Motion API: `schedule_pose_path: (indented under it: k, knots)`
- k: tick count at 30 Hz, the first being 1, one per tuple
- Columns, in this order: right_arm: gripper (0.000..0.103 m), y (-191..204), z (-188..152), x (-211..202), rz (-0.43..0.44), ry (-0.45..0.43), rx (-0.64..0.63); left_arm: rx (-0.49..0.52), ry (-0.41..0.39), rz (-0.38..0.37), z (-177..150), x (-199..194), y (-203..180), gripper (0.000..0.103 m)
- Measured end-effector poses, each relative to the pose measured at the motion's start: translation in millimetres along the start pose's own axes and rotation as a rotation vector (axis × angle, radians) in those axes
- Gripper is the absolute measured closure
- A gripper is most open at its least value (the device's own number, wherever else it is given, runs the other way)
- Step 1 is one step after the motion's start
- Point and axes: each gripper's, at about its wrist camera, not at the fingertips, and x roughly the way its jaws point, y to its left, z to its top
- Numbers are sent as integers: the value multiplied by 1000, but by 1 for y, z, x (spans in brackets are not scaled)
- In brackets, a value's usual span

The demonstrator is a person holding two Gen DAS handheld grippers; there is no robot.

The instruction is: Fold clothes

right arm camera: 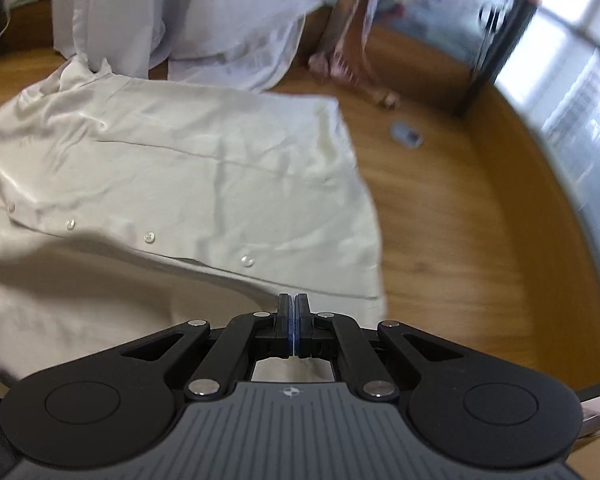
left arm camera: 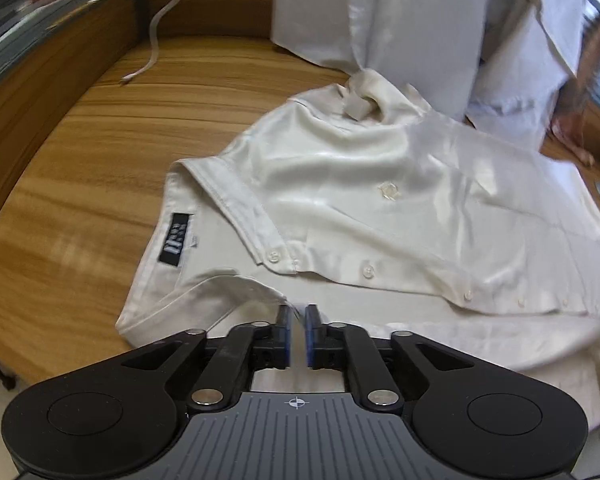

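A cream button-up shirt (left arm camera: 380, 200) lies spread on the wooden table (left arm camera: 100, 140). The left gripper (left arm camera: 299, 316) sits low at the collar, jaws nearly together, seemingly pinching fabric. The right gripper (right arm camera: 293, 304) points level, pressed together on the shirt's hem edge.

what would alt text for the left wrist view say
A cream button-up shirt lies rumpled on a wooden table, collar and black neck label nearest the camera. The left hand-held gripper pinches the near collar edge, jaws nearly closed. More white garments are piled behind.
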Motion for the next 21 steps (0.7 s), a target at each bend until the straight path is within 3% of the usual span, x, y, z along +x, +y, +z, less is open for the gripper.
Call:
schedule_pose_path:
  k: [3,6,10,13,17,21]
  knots:
    - [101,-5,-4,23,60,83,1,-18,-58,47,-6,-12,6,67]
    - [100,-7,-13,35,124,164,-24,-34,-116,92,-5,-19,14,60]
    - [87,-19,-14,30,185,159,-29,-114,-129,84,5,1,24,59]
    - [85,-34,-9,23,213,120,-30,-170,-131,58,11,23,29,60]
    - [84,-56,-5,16,178,98,-19,-205,-102,11,15,53,26,60]
    - [82,-72,-8,10,152,86,4,-178,-92,43,15,71,17,62]
